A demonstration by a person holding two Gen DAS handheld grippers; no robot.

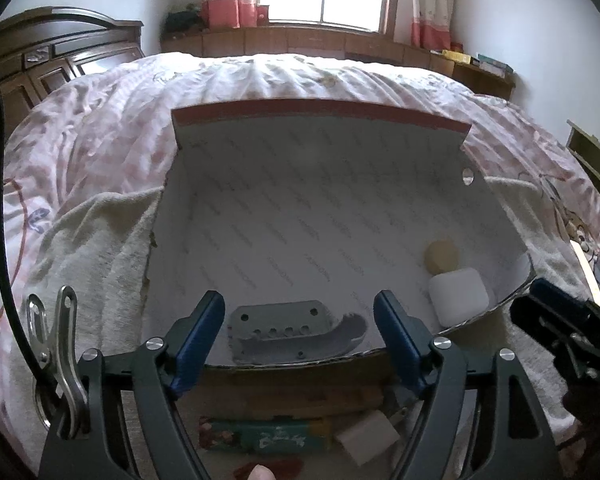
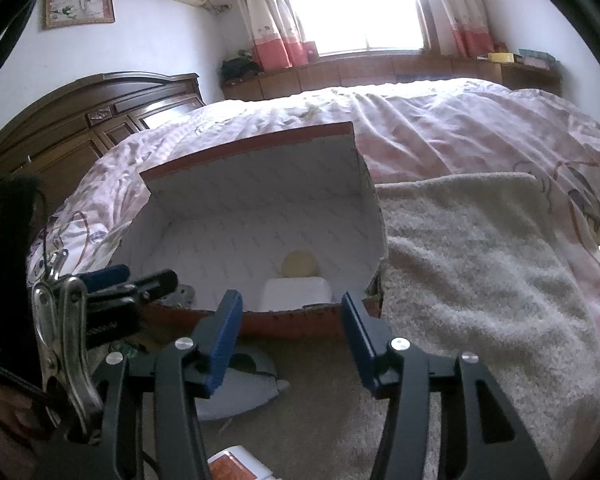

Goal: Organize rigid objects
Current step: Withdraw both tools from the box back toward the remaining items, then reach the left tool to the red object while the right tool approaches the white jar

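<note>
An open cardboard box [image 1: 320, 120] with a white inside and a red rim sits on the bed. A grey plastic part with holes [image 1: 292, 332] lies on its floor at the near wall. A white rounded case [image 1: 458, 300] and a pale yellow round piece [image 1: 441, 256] sit in its right corner. My left gripper [image 1: 300, 336] hangs open over the near wall, its blue fingers either side of the grey part with gaps. My right gripper [image 2: 292, 336] stands open and empty before the box [image 2: 260, 160], facing the white case [image 2: 296, 290] and the yellow piece [image 2: 300, 264].
A beige towel [image 2: 480, 280] covers the pink bedspread [image 1: 100, 140] under and beside the box. In front of the box lie a green packet [image 1: 260, 436], a white block [image 1: 366, 438], a grey-white curved piece [image 2: 240, 388] and an orange-and-white box [image 2: 236, 464]. A dark headboard [image 2: 100, 120] stands at the left.
</note>
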